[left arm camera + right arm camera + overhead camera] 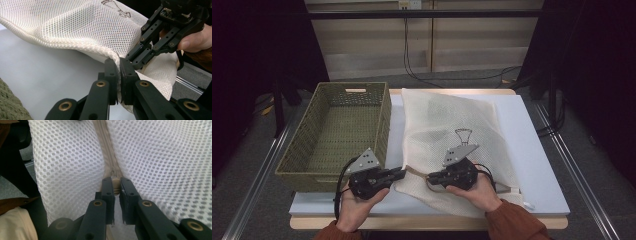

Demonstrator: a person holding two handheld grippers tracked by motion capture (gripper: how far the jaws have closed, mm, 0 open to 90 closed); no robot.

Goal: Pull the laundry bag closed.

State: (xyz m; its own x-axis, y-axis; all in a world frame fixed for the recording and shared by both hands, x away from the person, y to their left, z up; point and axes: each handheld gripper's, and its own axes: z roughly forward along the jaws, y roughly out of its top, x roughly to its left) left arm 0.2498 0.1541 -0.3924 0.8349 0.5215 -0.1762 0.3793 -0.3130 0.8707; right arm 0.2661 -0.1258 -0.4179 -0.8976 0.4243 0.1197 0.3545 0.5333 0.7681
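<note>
A cream mesh laundry bag (452,125) lies flat on the white board (532,150), with a small dark line drawing printed on it. My left gripper (402,172) is shut on the bag's near-left edge (110,53), and the mesh hem is pinched between its pads (119,67). Facing it from the right, my right gripper (429,177) is shut on the beige zipper pull (116,182), at the end of the zipper tape (106,147). In the left gripper view the right gripper (133,60) sits just behind the pinched hem.
An olive woven basket (384,125) with nothing in it stands at the left of the board, right beside the left hand; its corner (10,107) shows in the left gripper view. Bare white board (50,70) lies in front of the bag. Cables hang behind the table.
</note>
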